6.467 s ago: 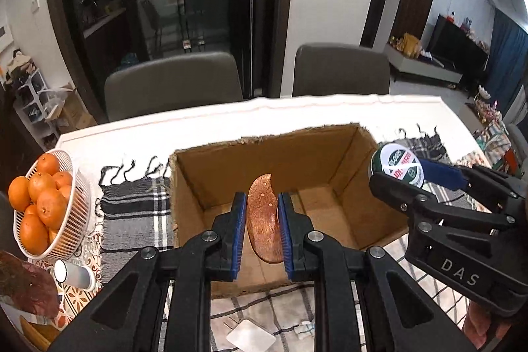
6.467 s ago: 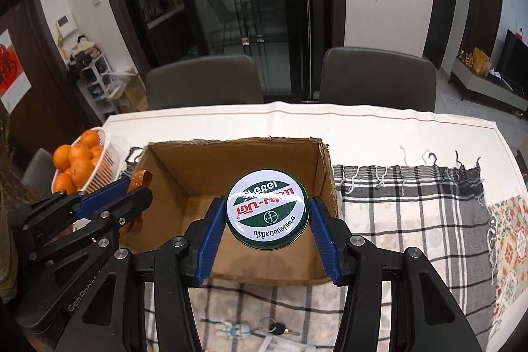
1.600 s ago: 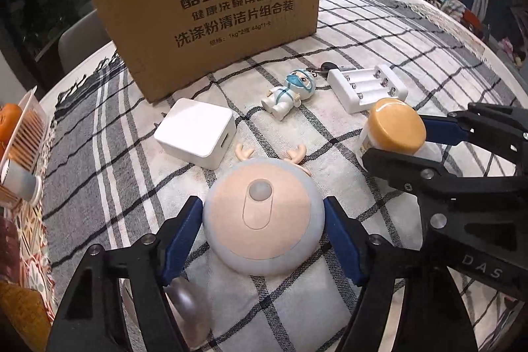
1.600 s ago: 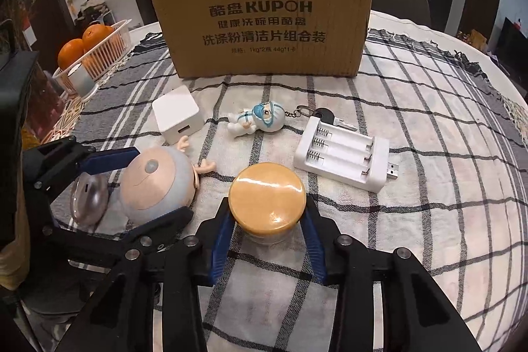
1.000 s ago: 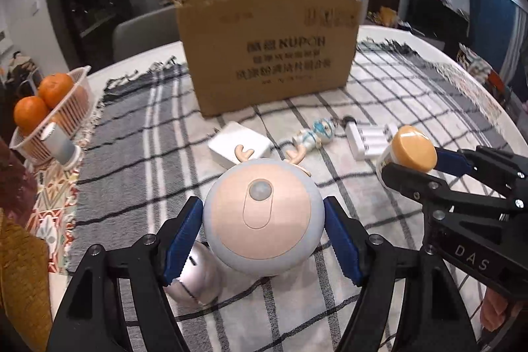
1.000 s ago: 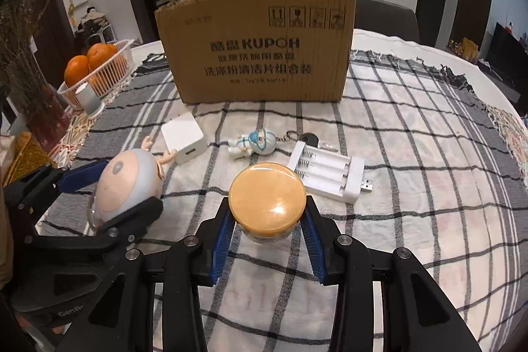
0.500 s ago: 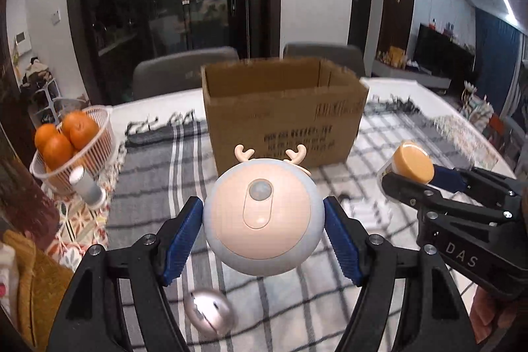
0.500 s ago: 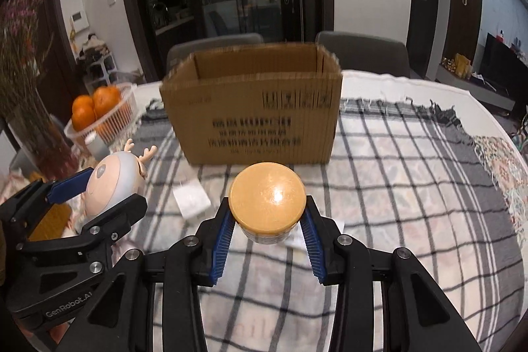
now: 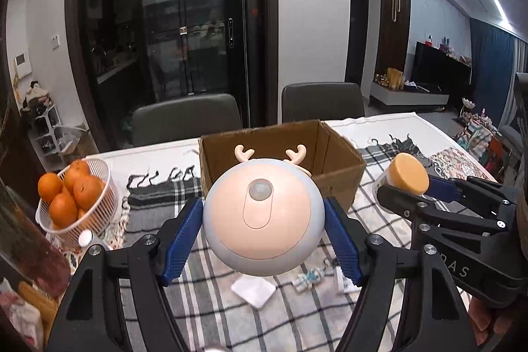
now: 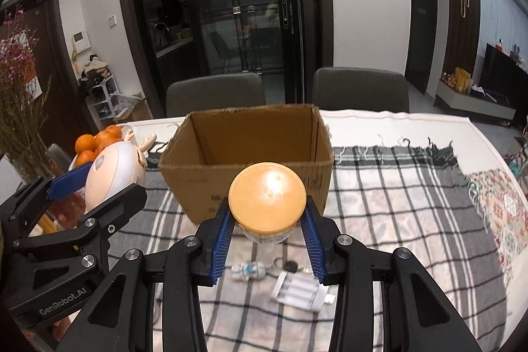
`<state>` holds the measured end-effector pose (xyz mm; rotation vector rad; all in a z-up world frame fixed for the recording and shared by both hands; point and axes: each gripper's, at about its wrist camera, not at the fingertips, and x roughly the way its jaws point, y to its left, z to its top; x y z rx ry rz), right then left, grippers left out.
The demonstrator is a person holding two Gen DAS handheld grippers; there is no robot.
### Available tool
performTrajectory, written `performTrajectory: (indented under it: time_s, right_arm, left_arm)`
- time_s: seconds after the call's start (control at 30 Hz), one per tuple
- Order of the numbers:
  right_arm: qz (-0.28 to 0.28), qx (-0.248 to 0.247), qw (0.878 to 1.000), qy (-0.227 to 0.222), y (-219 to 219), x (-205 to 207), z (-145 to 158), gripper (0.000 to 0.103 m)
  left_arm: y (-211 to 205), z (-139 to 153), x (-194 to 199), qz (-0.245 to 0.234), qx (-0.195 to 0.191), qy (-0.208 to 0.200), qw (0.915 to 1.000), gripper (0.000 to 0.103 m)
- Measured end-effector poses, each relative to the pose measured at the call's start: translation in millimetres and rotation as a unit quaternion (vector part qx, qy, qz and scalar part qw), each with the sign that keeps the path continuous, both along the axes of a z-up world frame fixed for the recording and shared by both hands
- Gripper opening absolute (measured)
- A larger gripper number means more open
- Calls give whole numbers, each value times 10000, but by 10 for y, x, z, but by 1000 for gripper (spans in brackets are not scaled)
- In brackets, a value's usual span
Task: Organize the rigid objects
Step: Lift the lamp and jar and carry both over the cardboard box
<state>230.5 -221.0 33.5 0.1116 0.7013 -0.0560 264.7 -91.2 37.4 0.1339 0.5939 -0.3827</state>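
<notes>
Reindeer toy (image 9: 263,216): round, pale blue and peach with small antlers, clamped between the blue pads of the left hand-held gripper (image 9: 263,236), held in the air above the checked cloth (image 9: 204,292).
Jar (image 10: 267,202): orange lid facing the camera, gripped at its sides by the right hand-held gripper (image 10: 268,240), lifted off the counter (image 10: 379,121) in front of the box.
Cardboard box (image 10: 250,150): open-topped, standing on the cloth beyond both held things.
On the cloth below: white charger block (image 9: 253,289), small figure keychain (image 10: 250,269), white battery holder (image 10: 298,289).
Left of the box: white basket of oranges (image 9: 71,200).
</notes>
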Motion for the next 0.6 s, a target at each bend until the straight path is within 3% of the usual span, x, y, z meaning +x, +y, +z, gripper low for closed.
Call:
performTrajectory:
  time_s: [0.37, 0.6]
  right_arm:
    - [15, -152, 9998, -163, -127, 424, 196, 41]
    - [183, -55, 9998, -15, -224, 841, 195, 41]
  left_arm:
    - [-158, 149, 496, 53, -35, 142, 9999, 74]
    - [-237, 143, 862, 69, 9, 382, 9992, 74]
